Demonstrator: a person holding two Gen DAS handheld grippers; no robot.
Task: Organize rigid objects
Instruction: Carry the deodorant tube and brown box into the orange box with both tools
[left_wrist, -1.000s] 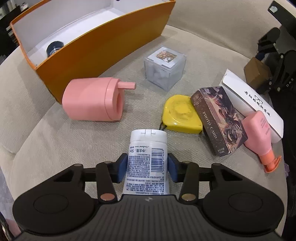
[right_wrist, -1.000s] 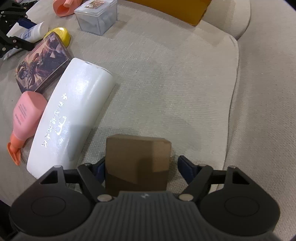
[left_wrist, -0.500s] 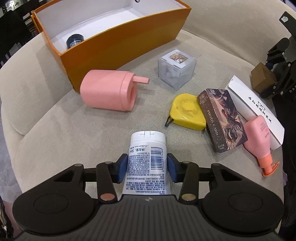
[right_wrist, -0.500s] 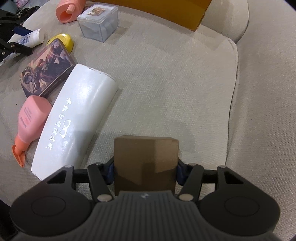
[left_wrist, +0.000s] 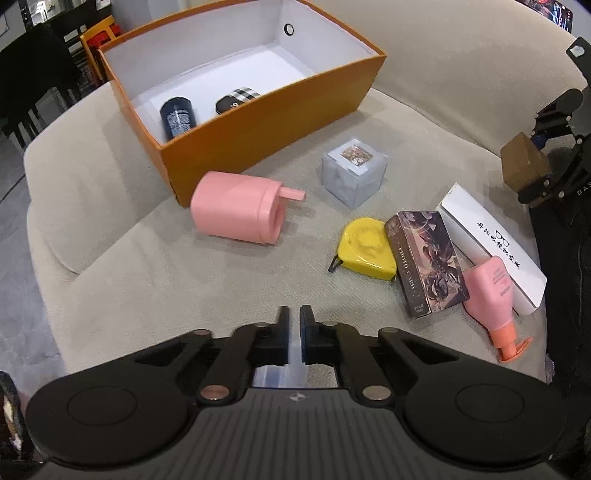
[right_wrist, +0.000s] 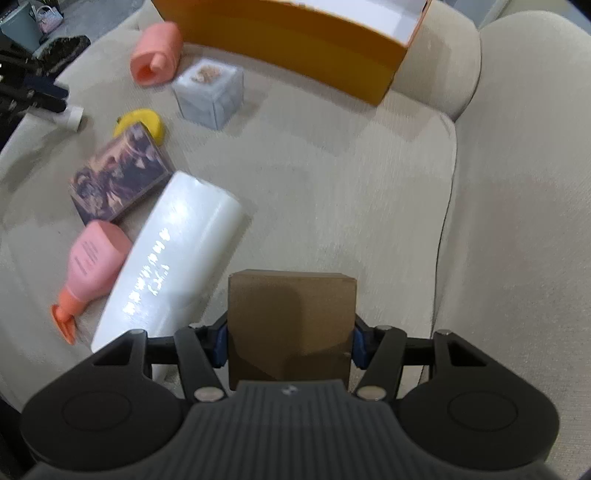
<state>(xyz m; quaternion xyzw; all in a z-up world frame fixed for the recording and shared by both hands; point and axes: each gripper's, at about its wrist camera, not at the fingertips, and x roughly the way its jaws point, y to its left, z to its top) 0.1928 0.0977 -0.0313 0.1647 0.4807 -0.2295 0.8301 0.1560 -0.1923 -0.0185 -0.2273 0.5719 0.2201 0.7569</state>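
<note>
both grippers sit higher above the beige cushion (left_wrist: 147, 277) than a second ago, so the orange box (left_wrist: 266, 122) now shows its floor. left wrist view: the left gripper (left_wrist: 293, 317) has just been closing; its jaws stand almost together, pinching a thin pale strip of the white tube (left_wrist: 293, 350), whose printed body no longer fills the gap. a dark jar (left_wrist: 177, 118) and a dark case (left_wrist: 236, 101) lie inside the box. on the cushion lie a pink cylinder (left_wrist: 236, 210), a clear cube (left_wrist: 354, 177), a yellow tape measure (left_wrist: 365, 247), a photo card box (left_wrist: 424, 258), a pink bottle (left_wrist: 491, 291) and a white case (left_wrist: 491, 240). right wrist view, blurred: the right gripper (right_wrist: 290, 343) has just been closing and is clamped on the brown box (right_wrist: 291, 314), held clear of the cushion beside the white case.
</note>
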